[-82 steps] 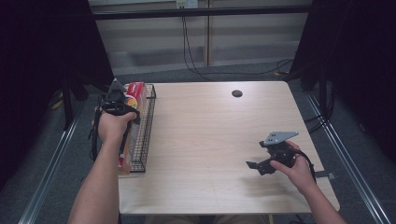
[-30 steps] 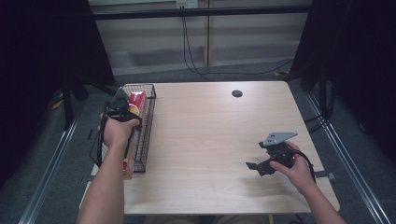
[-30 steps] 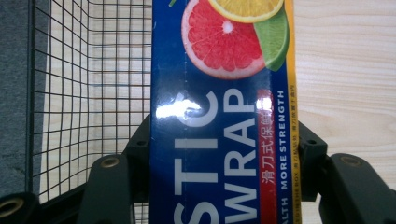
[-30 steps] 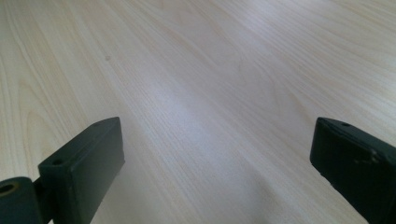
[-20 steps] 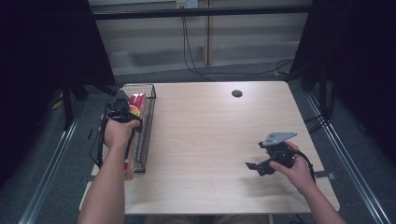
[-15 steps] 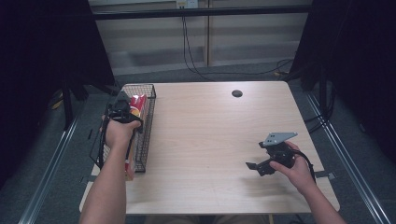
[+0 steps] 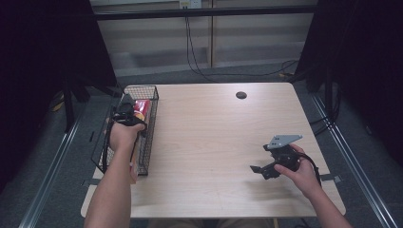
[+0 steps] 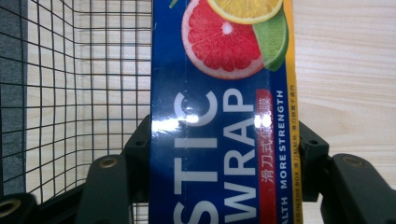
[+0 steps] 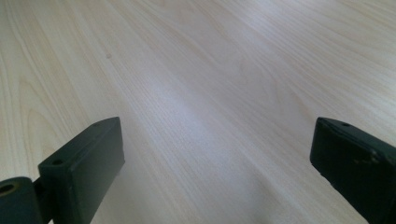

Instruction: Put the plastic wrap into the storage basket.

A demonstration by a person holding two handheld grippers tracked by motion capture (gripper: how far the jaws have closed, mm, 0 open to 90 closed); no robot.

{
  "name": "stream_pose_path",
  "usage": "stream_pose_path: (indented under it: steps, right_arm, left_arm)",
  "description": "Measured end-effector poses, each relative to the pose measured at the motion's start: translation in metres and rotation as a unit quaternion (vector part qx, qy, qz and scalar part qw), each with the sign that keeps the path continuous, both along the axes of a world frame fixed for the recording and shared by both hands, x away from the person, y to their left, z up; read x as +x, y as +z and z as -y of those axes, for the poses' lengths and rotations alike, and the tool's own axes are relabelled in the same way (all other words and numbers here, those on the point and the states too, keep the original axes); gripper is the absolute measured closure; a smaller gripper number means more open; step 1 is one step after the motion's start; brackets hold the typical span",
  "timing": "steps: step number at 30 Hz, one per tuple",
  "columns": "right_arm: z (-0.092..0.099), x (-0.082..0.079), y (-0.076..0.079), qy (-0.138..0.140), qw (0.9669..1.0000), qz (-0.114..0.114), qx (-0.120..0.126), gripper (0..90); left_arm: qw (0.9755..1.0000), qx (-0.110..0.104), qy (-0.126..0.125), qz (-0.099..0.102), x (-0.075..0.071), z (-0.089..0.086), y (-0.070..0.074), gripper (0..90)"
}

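Pale wood table, dark-curtained room.

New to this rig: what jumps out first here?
The blue plastic-wrap box with citrus pictures, clamped in the left gripper over the black wire basket at the table's left edge. Next, the right gripper, jaws wide open, over the bare light wooden table.
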State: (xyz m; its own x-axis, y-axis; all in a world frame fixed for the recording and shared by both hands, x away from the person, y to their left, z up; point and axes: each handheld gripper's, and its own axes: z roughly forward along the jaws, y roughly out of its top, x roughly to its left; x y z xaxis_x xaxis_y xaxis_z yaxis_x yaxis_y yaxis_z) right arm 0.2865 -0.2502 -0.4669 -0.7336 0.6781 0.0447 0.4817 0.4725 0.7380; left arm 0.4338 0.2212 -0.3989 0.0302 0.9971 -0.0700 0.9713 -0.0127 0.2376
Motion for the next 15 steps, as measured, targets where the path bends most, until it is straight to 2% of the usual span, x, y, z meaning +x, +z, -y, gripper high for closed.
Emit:
stream_pose_path:
  steps: [12, 15]
  right_arm:
    - [-0.001, 0.000, -0.001, 0.000, 1.0000, -0.002, -0.003, 2.5]
    - [-0.001, -0.001, 0.000, -0.001, 1.0000, 0.000, -0.001, 2.5]
  left_arm:
    - [0.9999, 0.004, 0.004, -0.012, 0.000, 0.000, -0.009, 40.5]
    - [0.9998, 0.007, -0.006, -0.017, 0.000, -0.003, -0.011, 40.3]
